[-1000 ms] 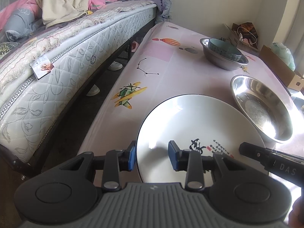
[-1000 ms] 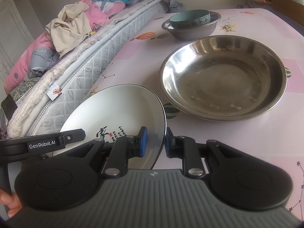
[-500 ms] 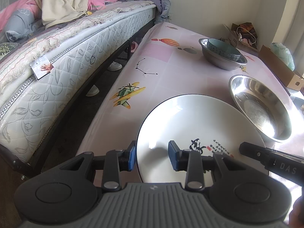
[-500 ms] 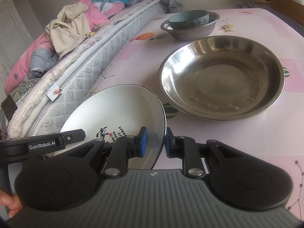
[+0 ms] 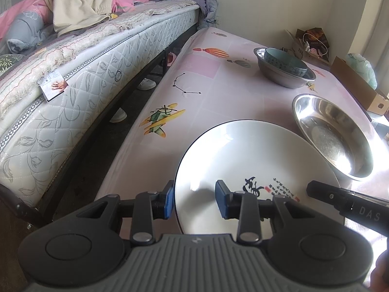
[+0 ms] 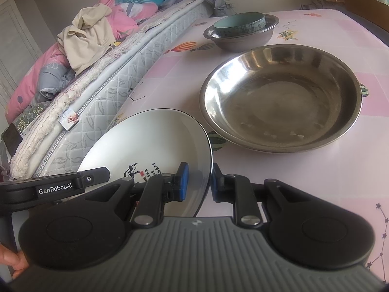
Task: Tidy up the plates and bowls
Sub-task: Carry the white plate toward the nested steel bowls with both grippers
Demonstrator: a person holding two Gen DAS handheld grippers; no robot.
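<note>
Currently catalogued — one white plate with black calligraphy and a dark rim, held off the counter by both tools at once.

Right gripper: jaws narrowed onto the plate's right rim, one blue pad on the upper face, the other behind the edge — a firm pinch, as far as the right wrist view shows.

Left gripper: jaws partly open and straddling the plate's near-left rim, one pad outside the edge, one over the white face. Whether the pads actually press the rim cannot be told; a gap appears on the inner side.

Other stock on the counter:
- large steel basin, empty, just beside the plate on its right.
- smaller steel bowl farther back, with a teal ceramic bowl nested inside it.
- mattress with heaped clothes runs along the counter's left edge.

Step in hand, by judgement: the bowls look already nested, and the plate is being carried or steadied on its way to a resting place, most likely in or beside the large basin.

Next move calls for: keeping the plate near level while it travels right, clearing the basin's raised rim, then lowering it before either grip lets go. The plate is tilted and glazed, so a slip is the risk.
</note>
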